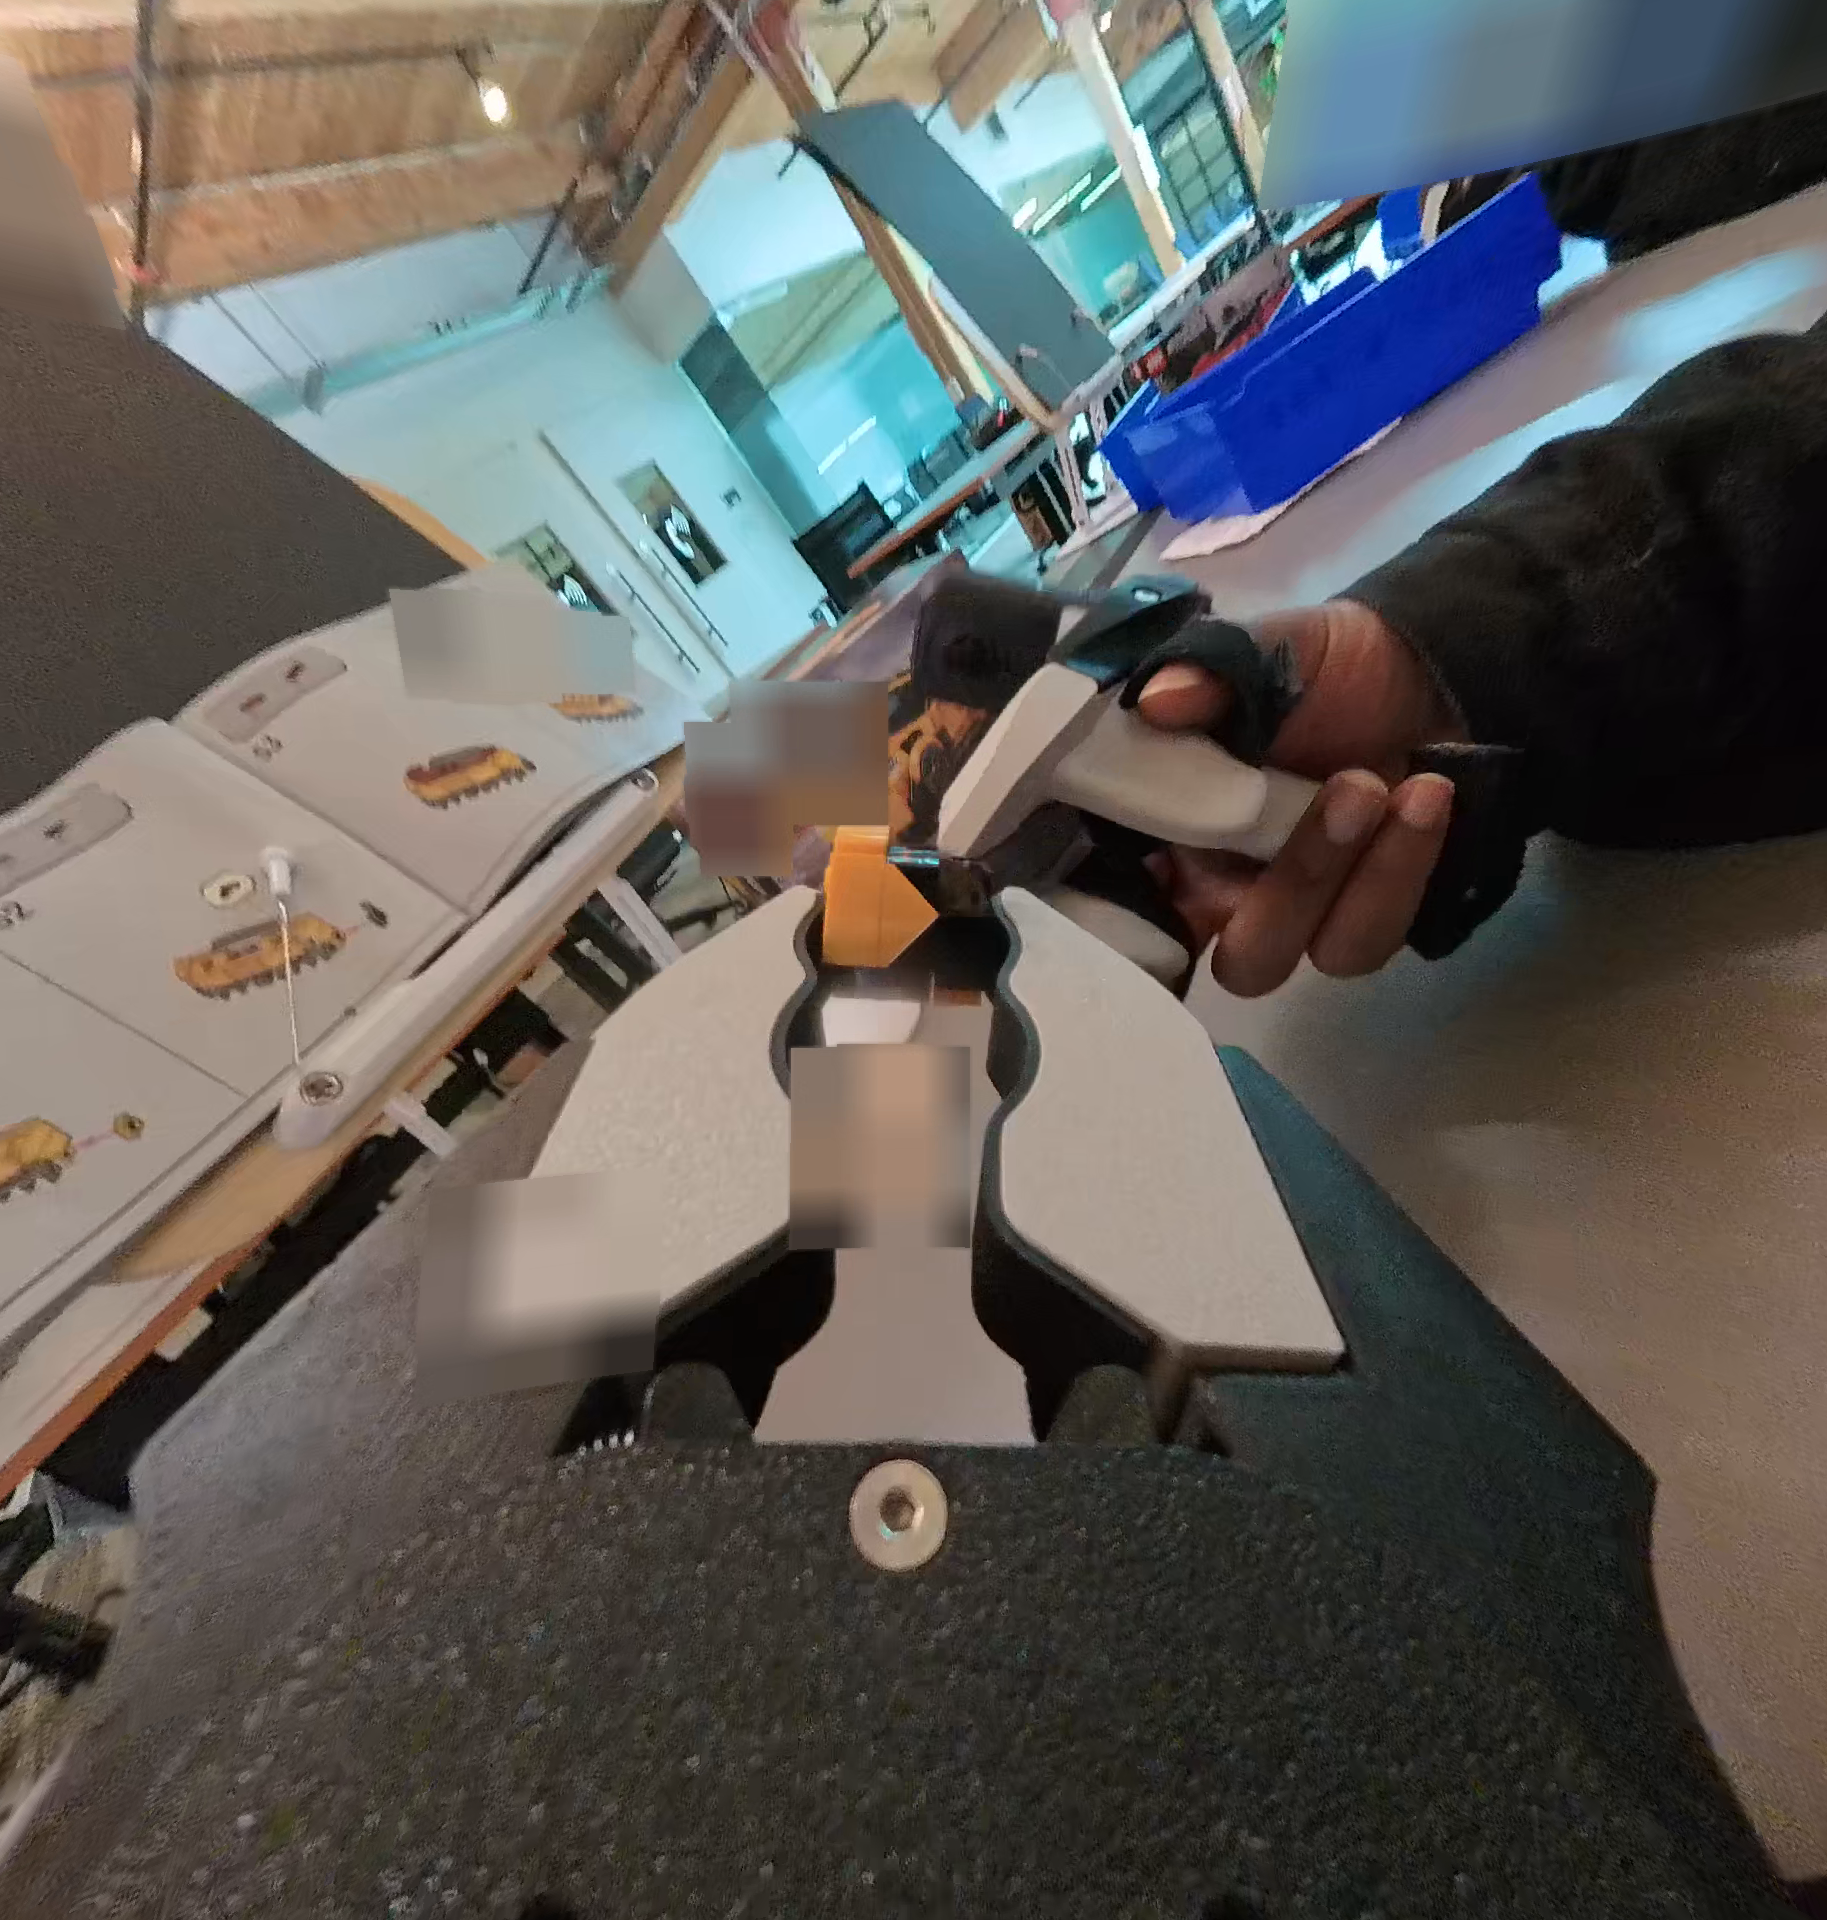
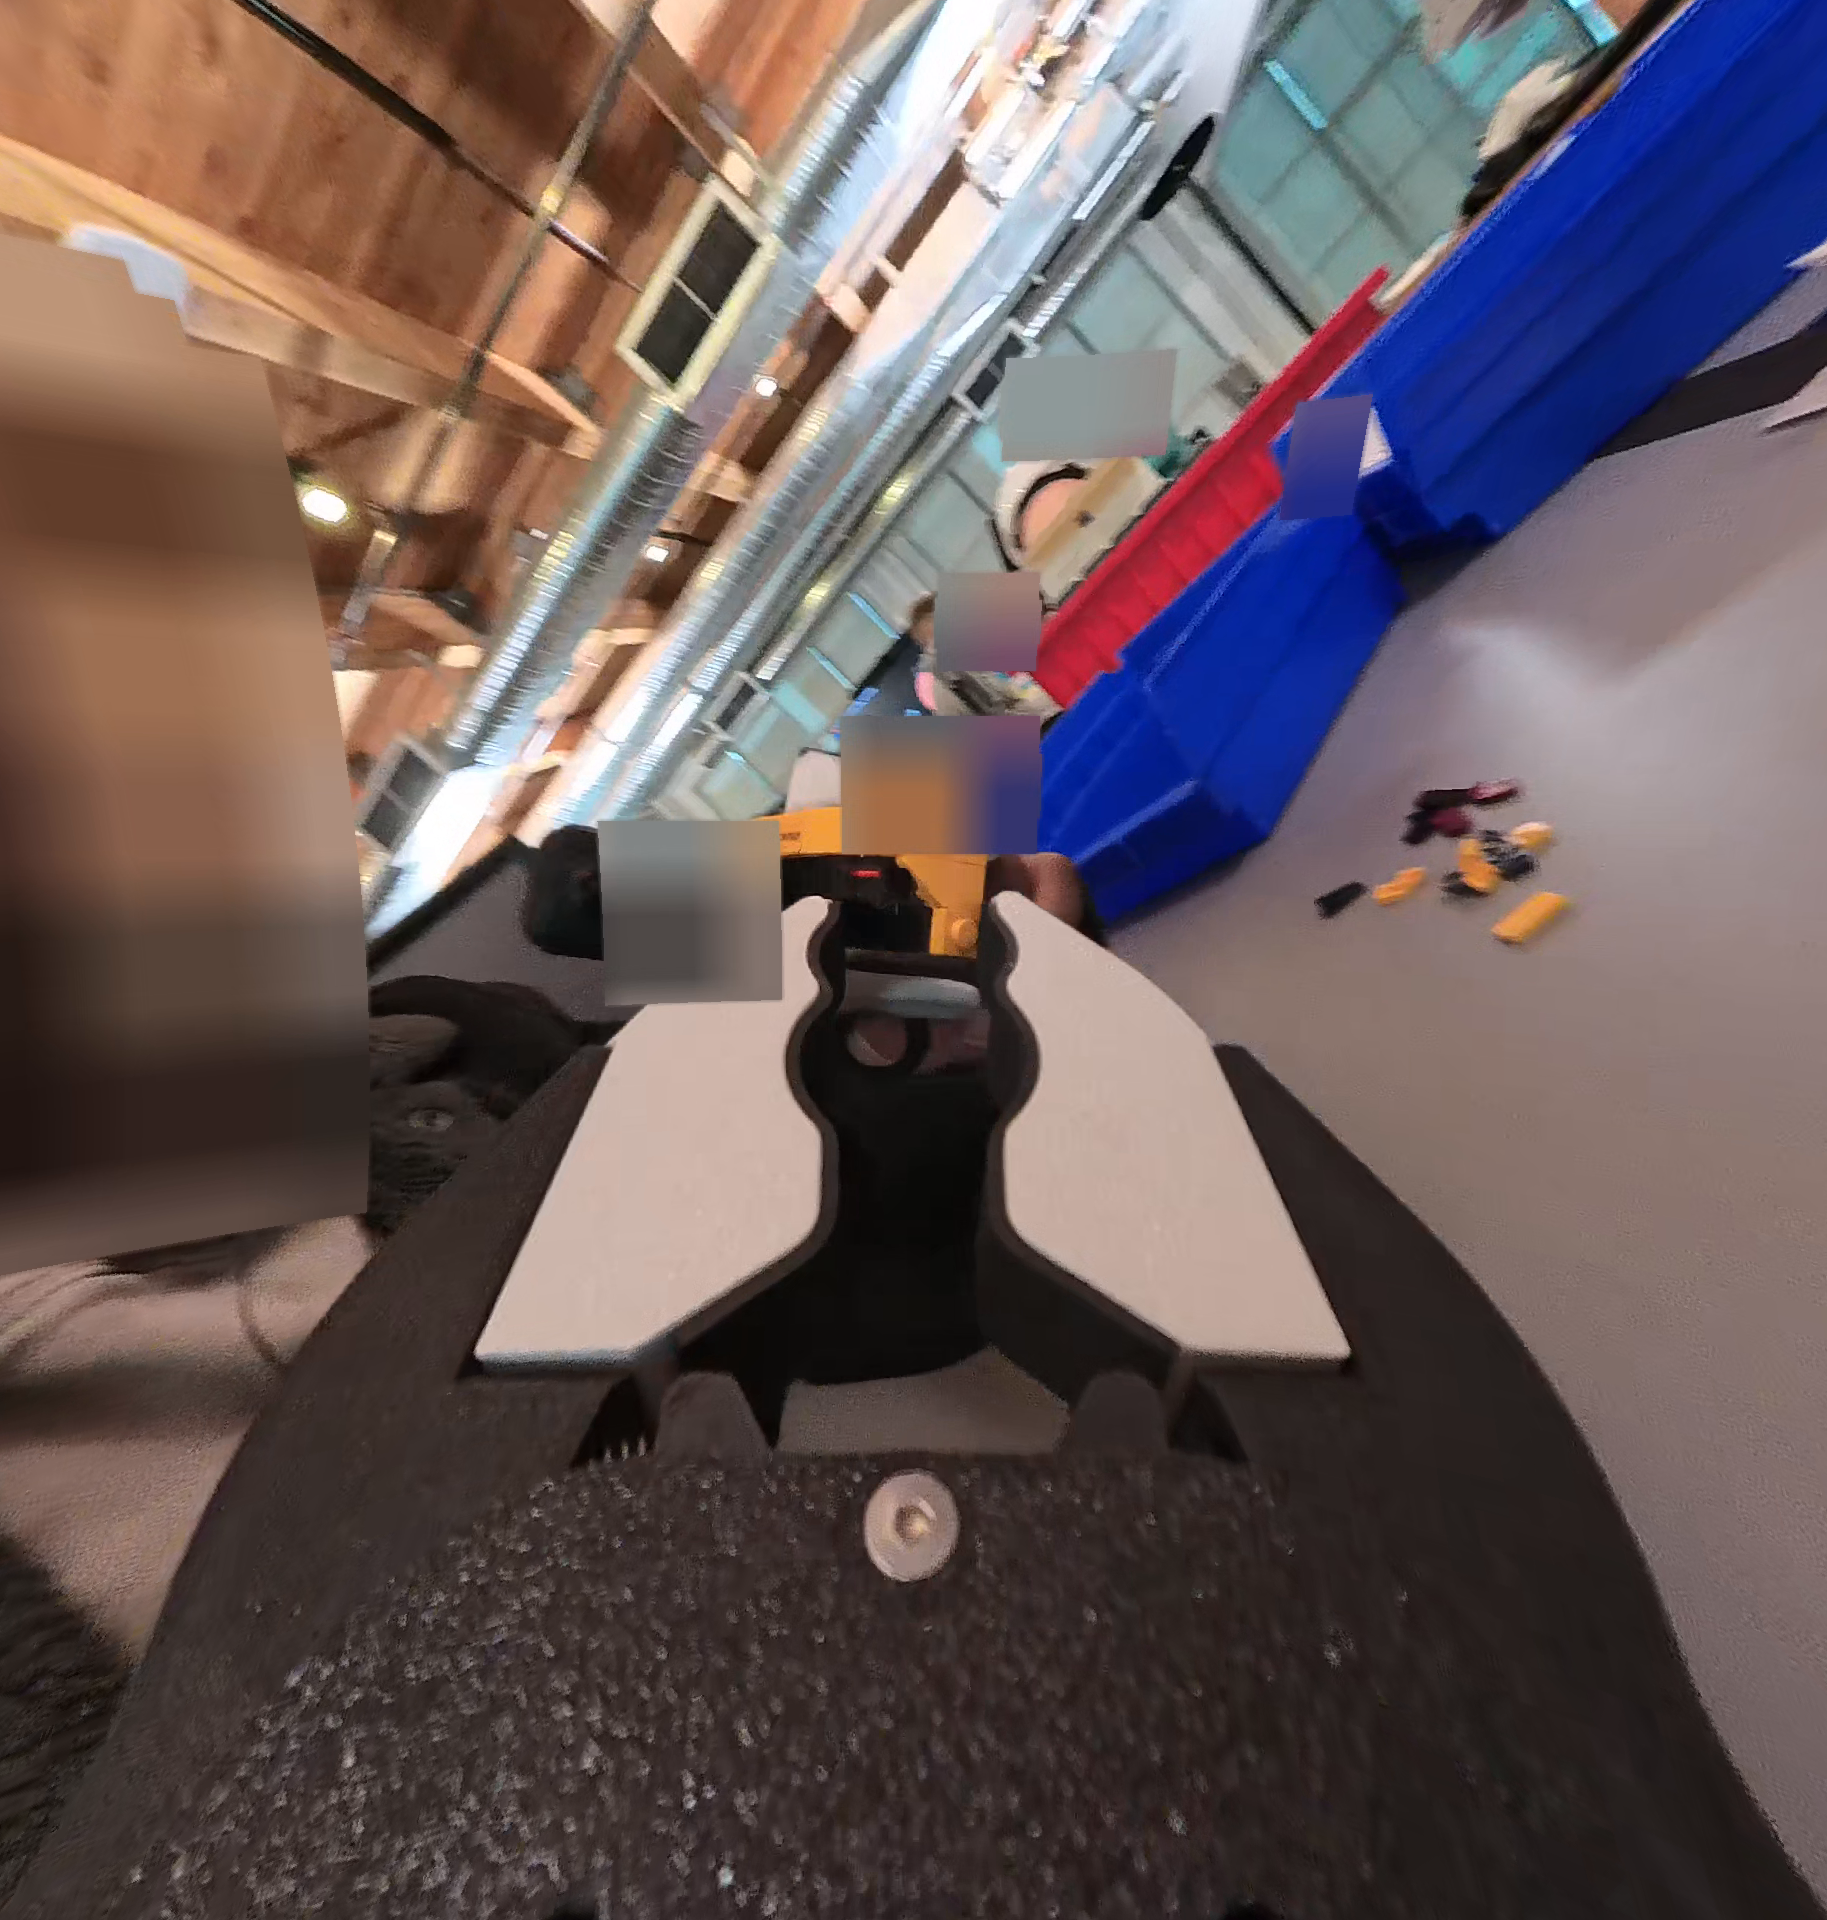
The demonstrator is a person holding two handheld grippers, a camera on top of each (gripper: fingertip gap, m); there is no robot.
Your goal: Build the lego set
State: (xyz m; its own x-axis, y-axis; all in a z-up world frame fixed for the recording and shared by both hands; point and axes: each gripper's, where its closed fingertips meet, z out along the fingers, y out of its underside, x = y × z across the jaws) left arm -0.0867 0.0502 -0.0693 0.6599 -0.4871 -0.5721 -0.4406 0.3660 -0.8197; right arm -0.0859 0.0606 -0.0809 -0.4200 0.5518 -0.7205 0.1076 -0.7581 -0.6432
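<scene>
The room is a big workshop with timber ceiling beams, and blue bins (image 2: 1252, 717) line the far edge of the grey table (image 1: 1511, 1195) at my two o'clock in the right wrist view. The instruction booklet (image 1: 192, 914) lies open on a stand at nine o'clock in the left wrist view. A scatter of loose pieces (image 2: 1460, 862), yellow and dark, sits on the table at three o'clock from my right gripper, well apart from it.

My left gripper (image 1: 904, 925) has its fingers drawn close on the yellow lego model (image 1: 873, 904), held up off the table at twelve o'clock. My right gripper (image 1: 950, 847) meets it from the right, pinching a small dark piece (image 1: 956, 883) against the model, as far as I can tell; in its own view the fingers stand narrowly apart around the yellow build.

I judge the model light and rigid but brittle at its joints: it would shed parts if squeezed or twisted. Its plastic is slick, so I would hold the flat side walls and press squarely.
</scene>
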